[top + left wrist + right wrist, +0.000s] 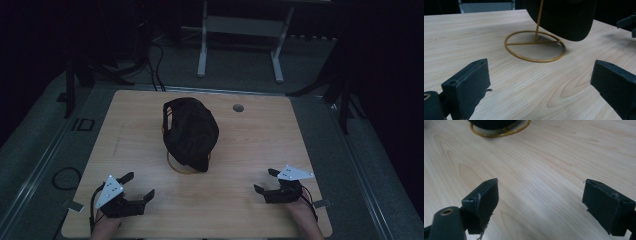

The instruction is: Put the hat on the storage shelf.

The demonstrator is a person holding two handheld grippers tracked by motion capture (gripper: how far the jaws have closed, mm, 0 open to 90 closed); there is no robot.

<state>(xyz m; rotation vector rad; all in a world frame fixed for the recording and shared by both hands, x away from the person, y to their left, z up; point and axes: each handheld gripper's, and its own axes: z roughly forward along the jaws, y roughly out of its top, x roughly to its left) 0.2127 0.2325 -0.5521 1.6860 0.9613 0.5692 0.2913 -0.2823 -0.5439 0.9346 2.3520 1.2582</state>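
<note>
**Cap untouched on its stand**

Jaws on both our grippers stand wide apart and hold nothing: the left gripper [136, 187] and right gripper [266, 181] rest near the front edge of the worktop [260, 135]. Well apart from them, mid-worktop, the black cap [191, 131] sits on its gold wire stand [535, 46]. We judge nothing done yet; reaching and grasping remain.

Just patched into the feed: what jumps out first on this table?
A black cap perched on a thin gold wire stand sits mid-table, slightly toward the far edge. Near the front edge, the left gripper and right gripper flank it, both open and holding nothing. A small round hole marks the wooden table behind the cap.
</note>
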